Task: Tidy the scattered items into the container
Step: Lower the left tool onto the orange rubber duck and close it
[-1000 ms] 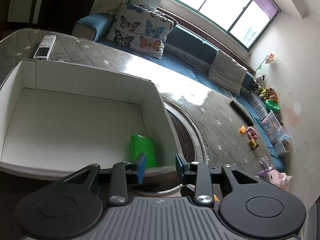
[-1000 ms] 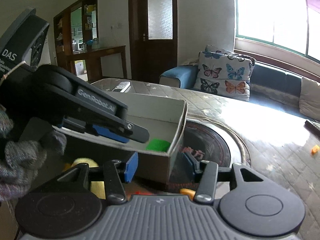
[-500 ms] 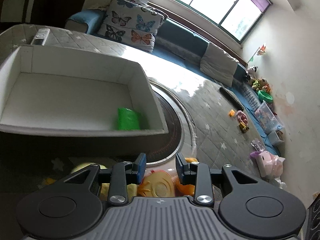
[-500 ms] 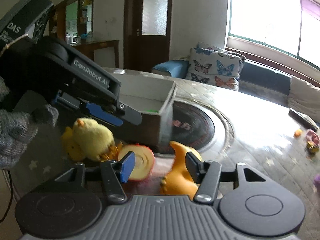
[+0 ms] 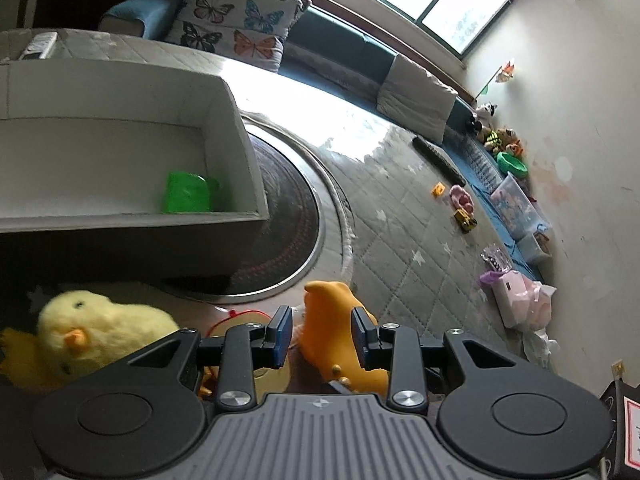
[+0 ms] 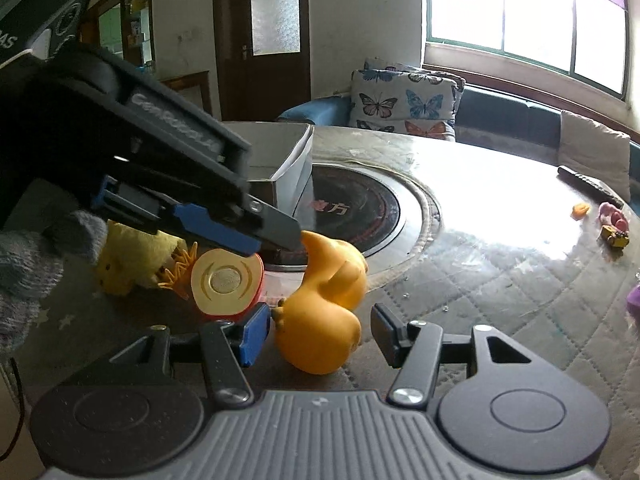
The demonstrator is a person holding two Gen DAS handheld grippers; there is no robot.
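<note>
Both tools stand apart around one orange duck [image 6: 320,320] — left tool [image 5: 320,336], right tool [image 6: 320,332]. They might bump, so the duck slips away.

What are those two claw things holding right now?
Nothing. Both the left gripper and right gripper have open fingers straddling the orange rubber duck, neither gripping it.

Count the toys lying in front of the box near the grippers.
3. A fluffy yellow chick lies furthest left, a round red and cream disc toy beside it, and an orange rubber duck nearest the right gripper. The left gripper may hide more.
</note>
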